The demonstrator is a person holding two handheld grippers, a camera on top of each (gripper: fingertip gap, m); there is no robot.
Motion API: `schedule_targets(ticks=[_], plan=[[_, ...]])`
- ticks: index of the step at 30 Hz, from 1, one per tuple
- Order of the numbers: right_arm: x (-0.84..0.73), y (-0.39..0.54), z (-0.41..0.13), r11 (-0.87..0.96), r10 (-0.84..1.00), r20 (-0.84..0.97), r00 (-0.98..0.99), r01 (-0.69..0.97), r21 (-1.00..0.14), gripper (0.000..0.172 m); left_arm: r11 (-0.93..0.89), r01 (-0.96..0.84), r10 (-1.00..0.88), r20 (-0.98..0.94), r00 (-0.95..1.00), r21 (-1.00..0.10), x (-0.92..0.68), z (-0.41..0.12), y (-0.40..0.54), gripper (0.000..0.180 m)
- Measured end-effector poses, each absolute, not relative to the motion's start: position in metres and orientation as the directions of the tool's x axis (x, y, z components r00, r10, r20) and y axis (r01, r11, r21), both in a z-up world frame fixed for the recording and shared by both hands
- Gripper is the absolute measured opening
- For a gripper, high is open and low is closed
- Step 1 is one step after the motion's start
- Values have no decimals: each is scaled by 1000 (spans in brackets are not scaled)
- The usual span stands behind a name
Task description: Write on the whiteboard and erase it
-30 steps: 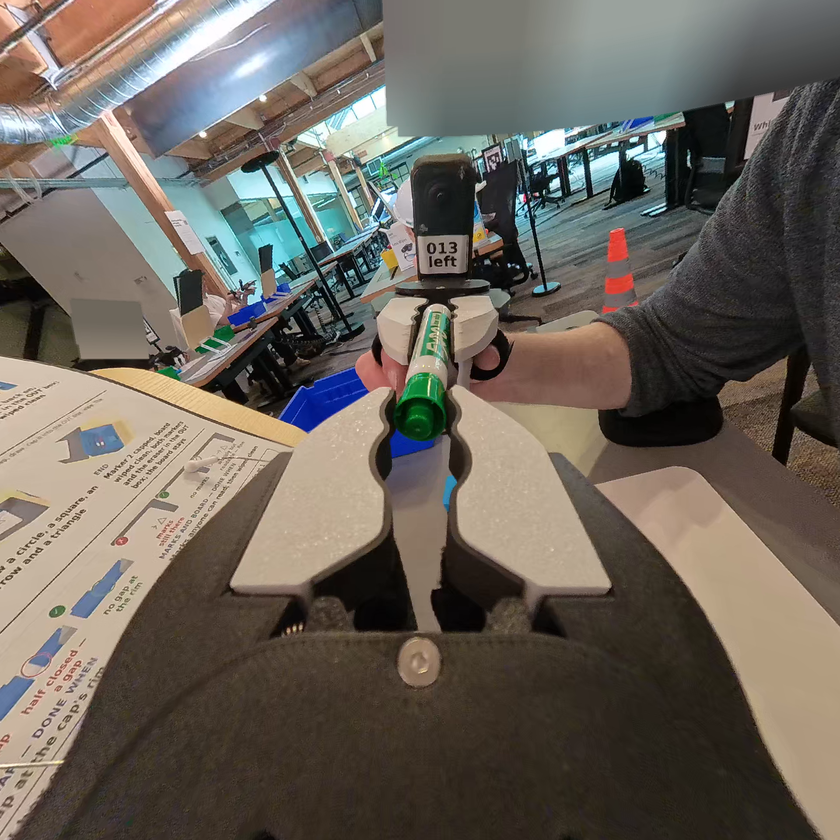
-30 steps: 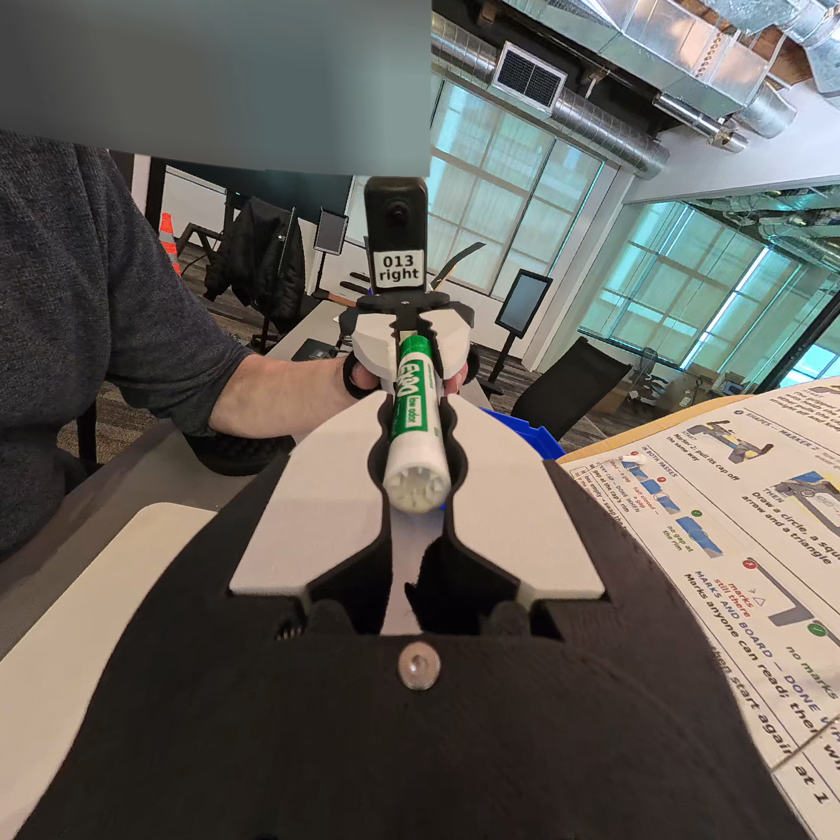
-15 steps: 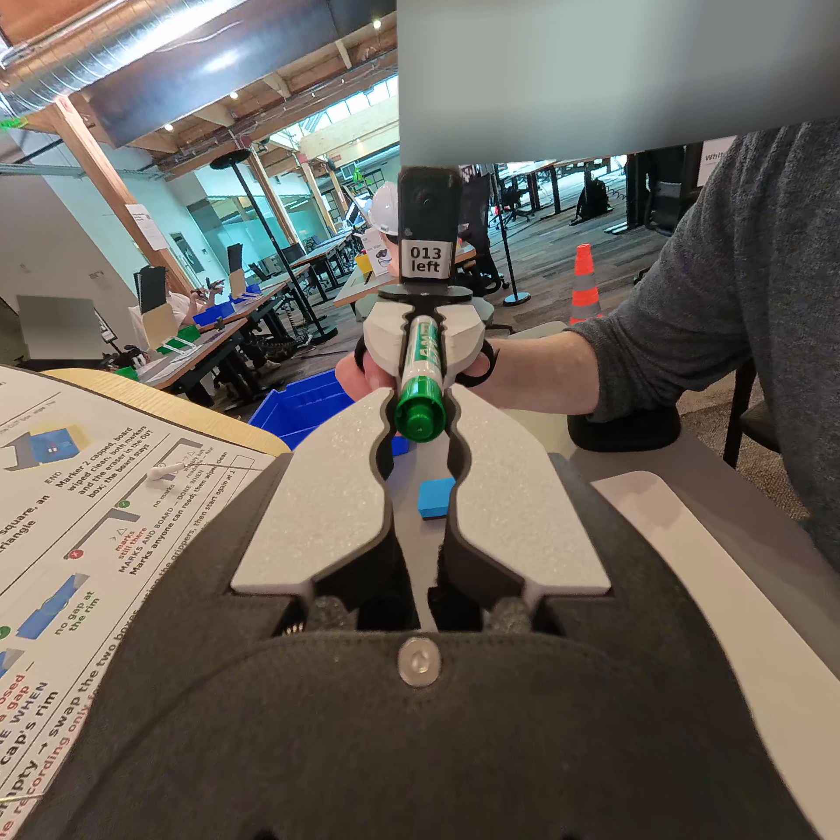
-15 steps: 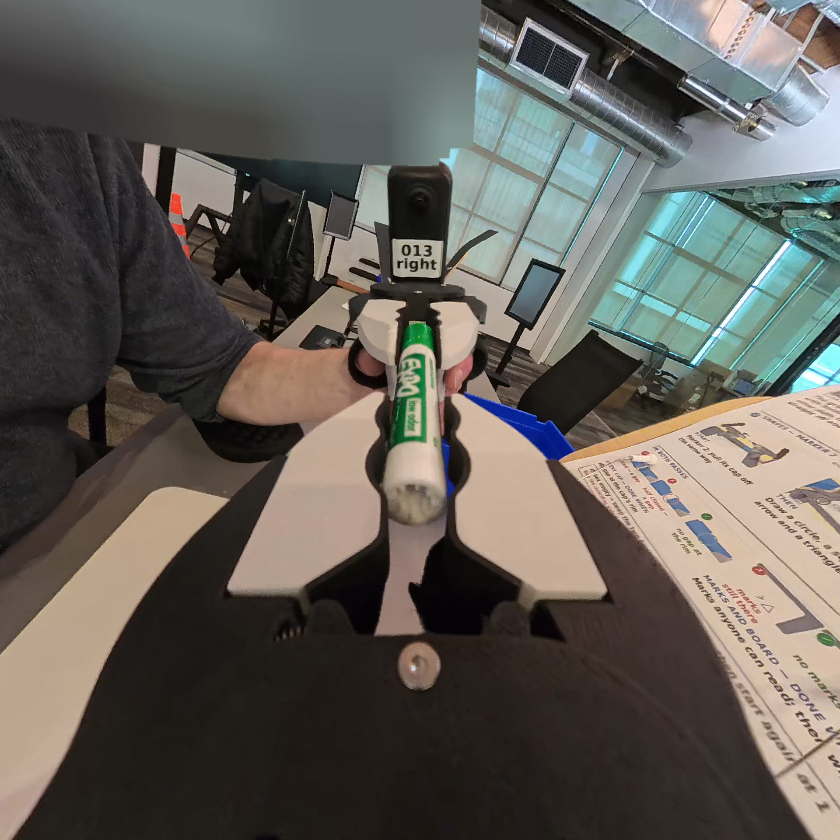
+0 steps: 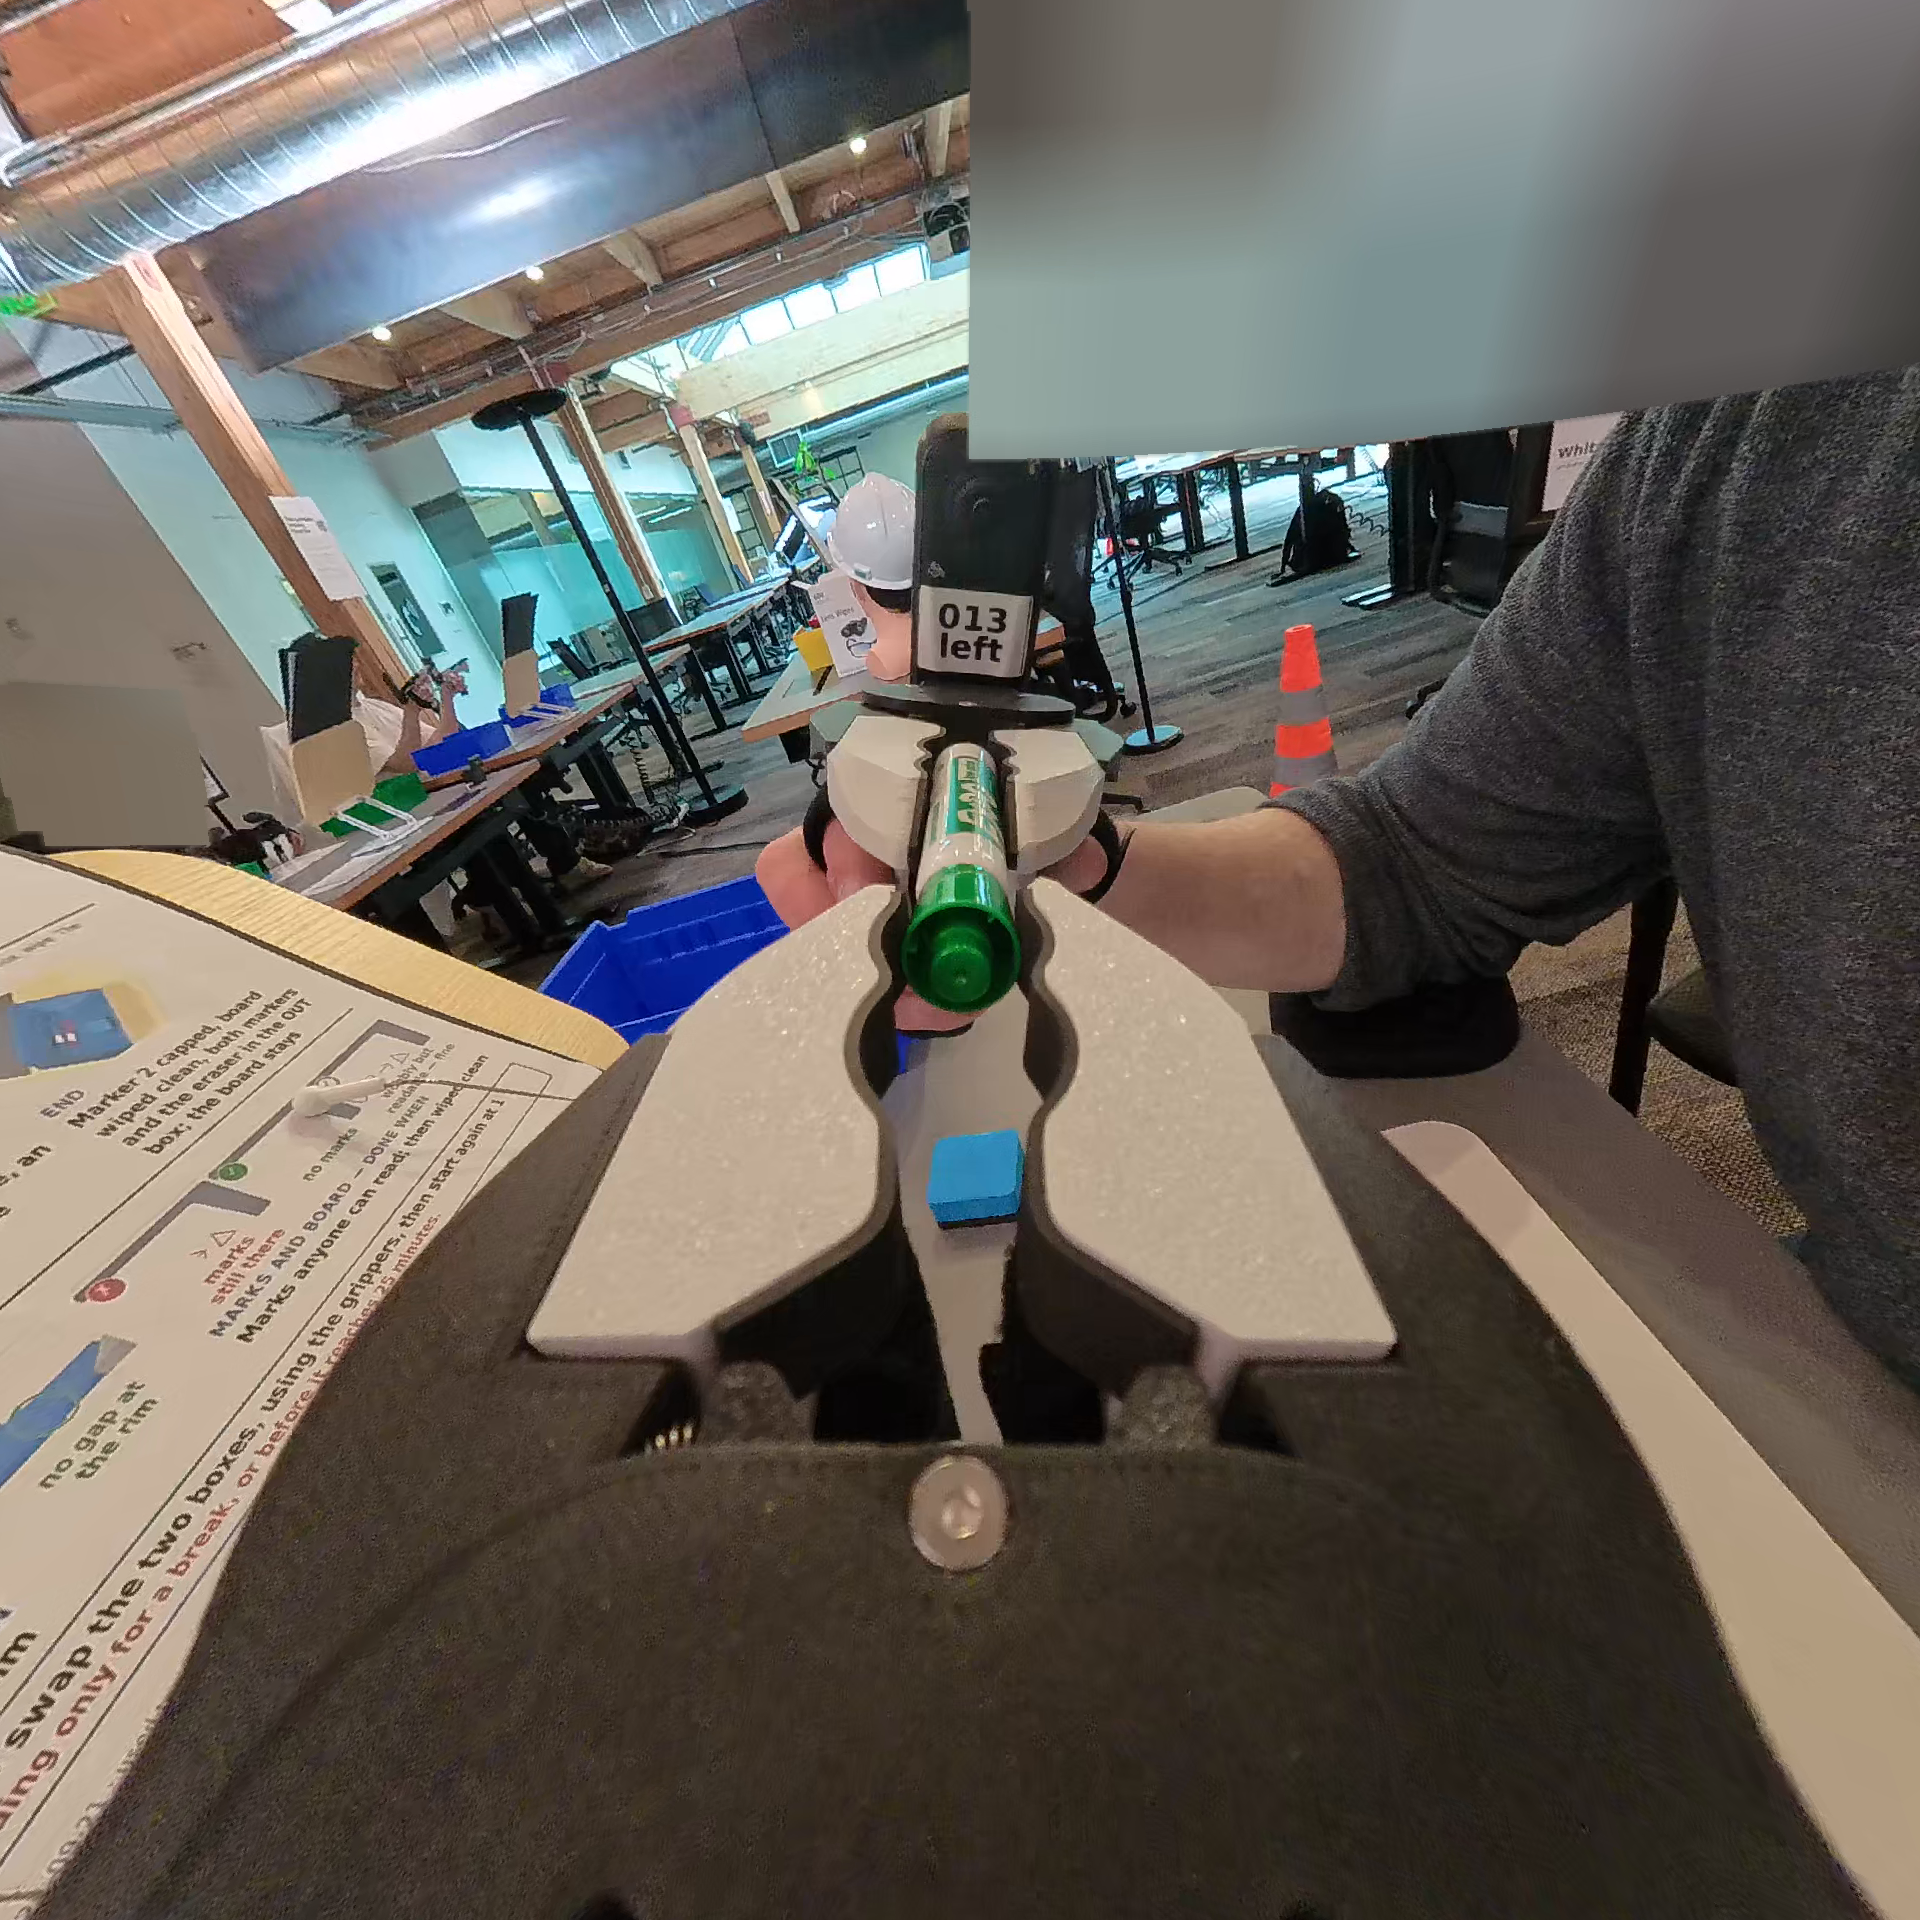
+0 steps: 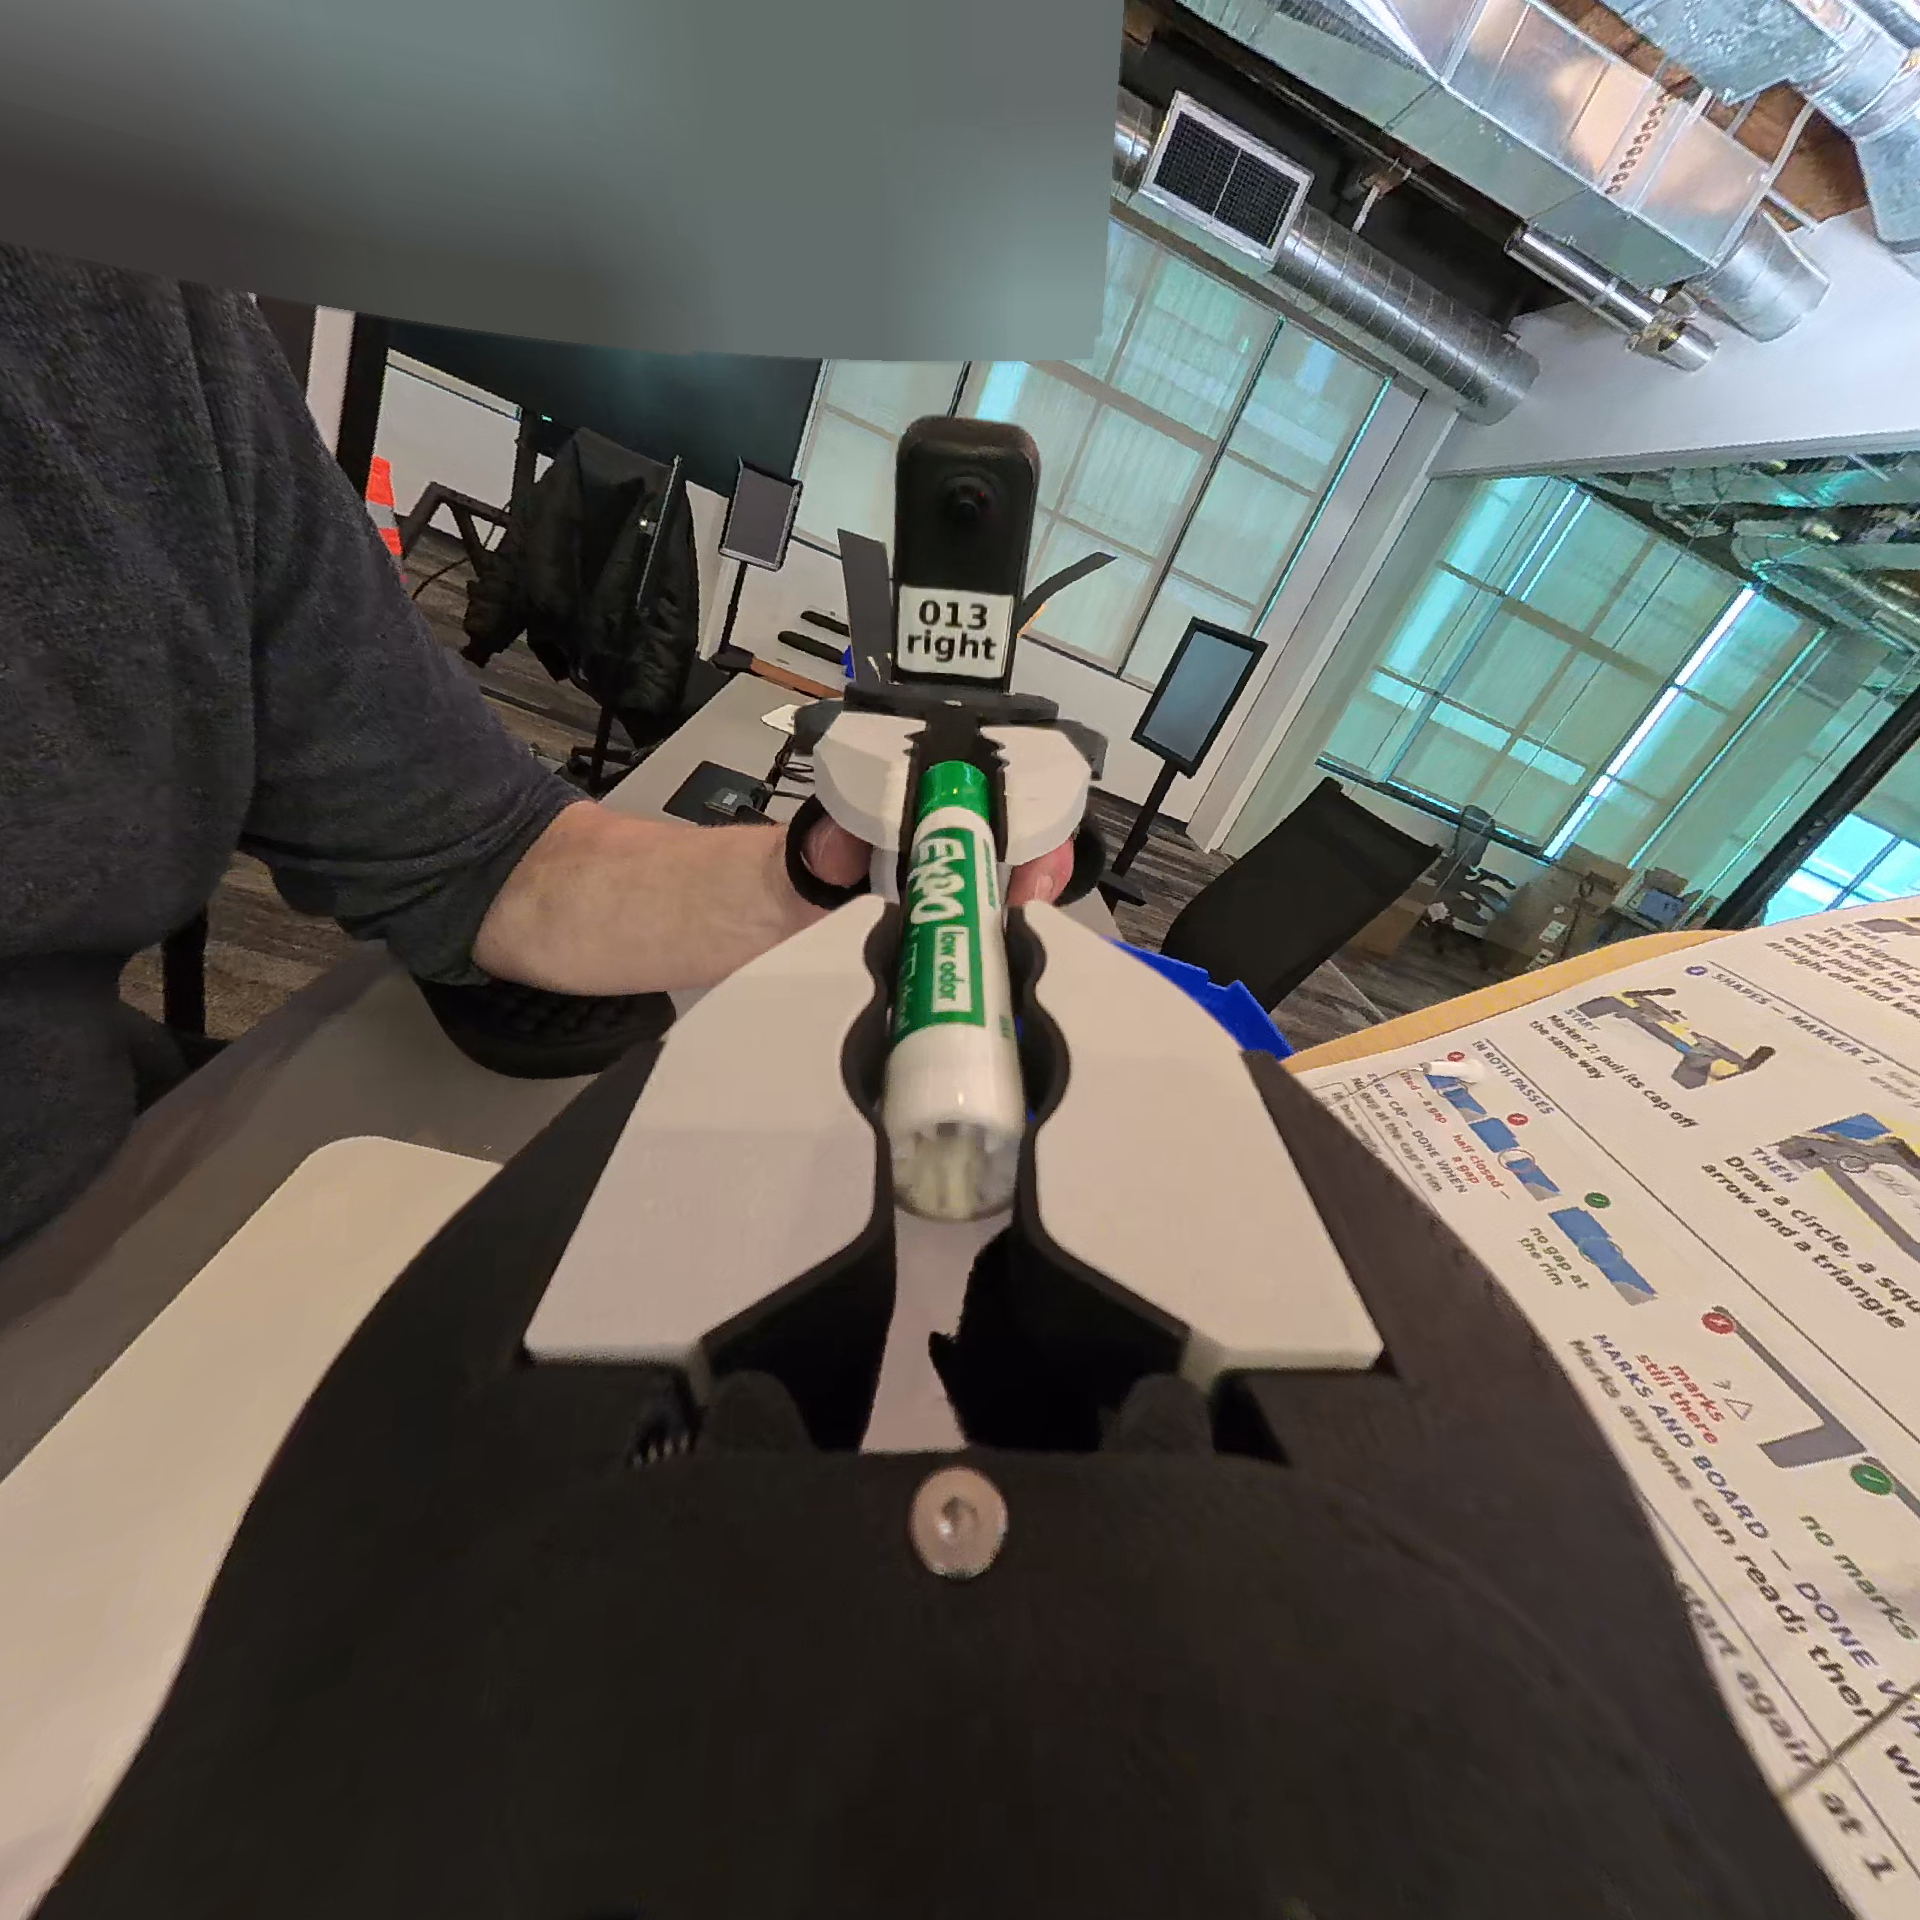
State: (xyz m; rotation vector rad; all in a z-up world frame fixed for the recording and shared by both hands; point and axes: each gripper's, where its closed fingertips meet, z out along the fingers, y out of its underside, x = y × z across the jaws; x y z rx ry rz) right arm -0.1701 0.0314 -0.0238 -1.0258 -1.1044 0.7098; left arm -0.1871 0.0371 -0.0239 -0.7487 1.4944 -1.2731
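left gripper (image 5: pixel 956 966) clamped on green cap (image 5: pixel 958 951) of marker (image 6: pixel 943 997), centre frame; right gripper (image 6: pixel 951 997) clamped on barrel; blue eraser (image 5: pixel 975 1176) below.

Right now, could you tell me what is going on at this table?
A person holds a tool in each hand, and both grip one green marker end to end. The left tool clamps the green cap; the right tool clamps the white barrel. The cap is still on. A blue eraser lies on the grey table below, beside the whiteboard.
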Motion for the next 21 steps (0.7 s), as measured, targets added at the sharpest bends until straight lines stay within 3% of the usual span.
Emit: schedule_targets(ticks=[21], plan=[[-173,31,-27,406,853,410,322,85,-910,21,277,143,-897,-309,-317,-950,-189,-21,34,20]])
